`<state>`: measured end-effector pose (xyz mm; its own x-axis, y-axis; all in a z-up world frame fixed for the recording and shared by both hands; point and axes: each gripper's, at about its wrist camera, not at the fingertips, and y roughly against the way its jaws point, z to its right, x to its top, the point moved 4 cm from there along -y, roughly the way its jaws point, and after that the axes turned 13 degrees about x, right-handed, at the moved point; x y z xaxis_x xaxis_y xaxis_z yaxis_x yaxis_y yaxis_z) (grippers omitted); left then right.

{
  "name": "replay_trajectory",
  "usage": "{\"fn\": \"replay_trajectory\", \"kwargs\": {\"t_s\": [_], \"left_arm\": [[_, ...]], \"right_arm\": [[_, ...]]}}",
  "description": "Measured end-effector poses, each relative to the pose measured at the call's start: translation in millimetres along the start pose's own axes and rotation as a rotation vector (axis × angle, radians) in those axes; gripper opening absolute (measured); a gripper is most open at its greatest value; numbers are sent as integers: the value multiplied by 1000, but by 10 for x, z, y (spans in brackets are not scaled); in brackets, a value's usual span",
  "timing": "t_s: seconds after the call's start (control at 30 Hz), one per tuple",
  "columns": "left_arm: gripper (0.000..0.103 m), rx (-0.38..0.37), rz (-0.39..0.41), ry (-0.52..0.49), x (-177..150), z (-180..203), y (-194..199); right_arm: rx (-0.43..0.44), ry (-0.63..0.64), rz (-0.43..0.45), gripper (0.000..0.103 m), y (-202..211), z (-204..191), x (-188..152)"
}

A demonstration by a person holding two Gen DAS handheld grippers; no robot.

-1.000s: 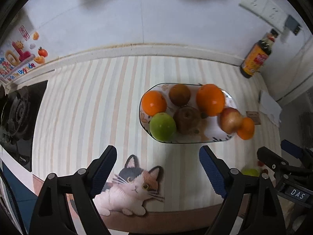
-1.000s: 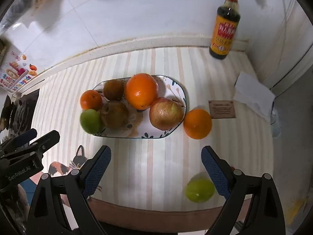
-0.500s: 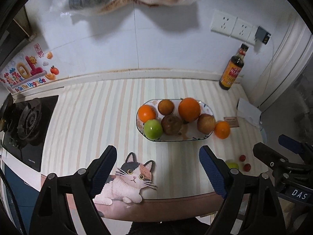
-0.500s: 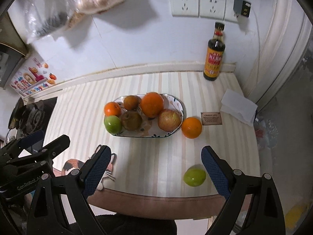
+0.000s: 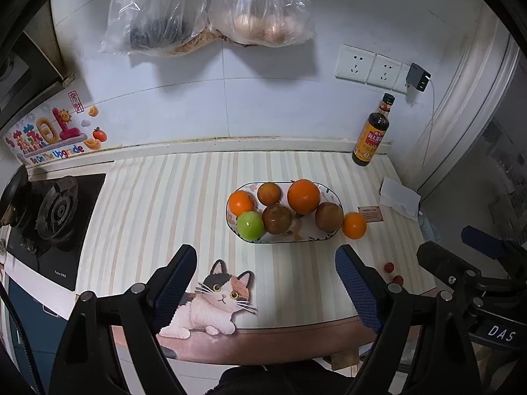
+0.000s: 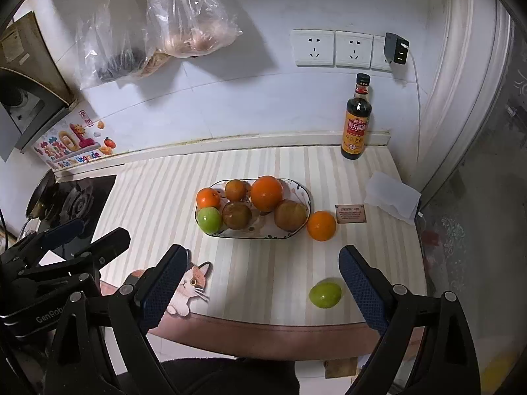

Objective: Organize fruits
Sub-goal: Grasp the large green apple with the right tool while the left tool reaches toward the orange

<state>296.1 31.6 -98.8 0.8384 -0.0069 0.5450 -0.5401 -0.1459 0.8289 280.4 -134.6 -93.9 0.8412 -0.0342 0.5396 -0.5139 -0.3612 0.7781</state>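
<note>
An oval patterned plate (image 5: 336, 197) (image 6: 304, 194) on the striped counter holds several fruits: oranges, brownish fruits and a green apple (image 5: 251, 225) (image 6: 209, 219). A loose orange (image 5: 354, 225) (image 6: 321, 225) sits just right of the plate. A second green fruit (image 6: 325, 294) lies near the counter's front edge. Two small red fruits (image 5: 389, 267) rest at the front right. My left gripper (image 5: 265, 279) is open and empty, high above the front edge. My right gripper (image 6: 260, 279) is likewise open and empty, well short of the fruit.
A dark sauce bottle (image 5: 372, 135) (image 6: 356, 121) stands at the back right by the wall. A cat-shaped mat (image 5: 214, 302) lies at the front, a gas hob (image 5: 52, 210) on the left, a small card (image 6: 350, 213) and white paper (image 6: 392, 196) right. Plastic bags (image 5: 210, 6) hang on the wall.
Both grippers have risen and drawn back from the plate, so the counter looks smaller and the wall, sockets and hanging bags have come into view. The fruits have not moved.
</note>
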Motion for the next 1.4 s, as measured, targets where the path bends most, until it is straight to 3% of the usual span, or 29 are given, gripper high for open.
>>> {"fn": "replay_trajectory", "kwargs": {"t_s": [0.27,0.33,0.63,0.83,1.03,1.13,1.23,1.4], "left_arm": [[86,14,-30,14,17,-5,-144],[102,23,-47,10,20,16,-248],[103,34,-105,-42,11,339,-776],[103,57,-150,-138,-13,783,-1159],[103,74,-182,-285,10,1308,-1480],[103,85,-163,-414,66,1600,-1609],[103,109,-108,-595,143,1947,-1755],[103,107,-66,-846,280,2470,-1975]], "right_arm": [[14,-51,-1,96,-93,152,-25],[14,-79,-4,96,-144,271,-29],[-43,-267,-51,96,-517,1208,-235],[-61,-389,-165,95,-1084,1837,-659],[5,-493,-278,86,-1752,2131,-1107],[50,-535,-325,80,-2074,2195,-1268],[64,-530,-360,64,-2286,2218,-1358],[78,-514,-350,63,-2301,2281,-1358]]}}
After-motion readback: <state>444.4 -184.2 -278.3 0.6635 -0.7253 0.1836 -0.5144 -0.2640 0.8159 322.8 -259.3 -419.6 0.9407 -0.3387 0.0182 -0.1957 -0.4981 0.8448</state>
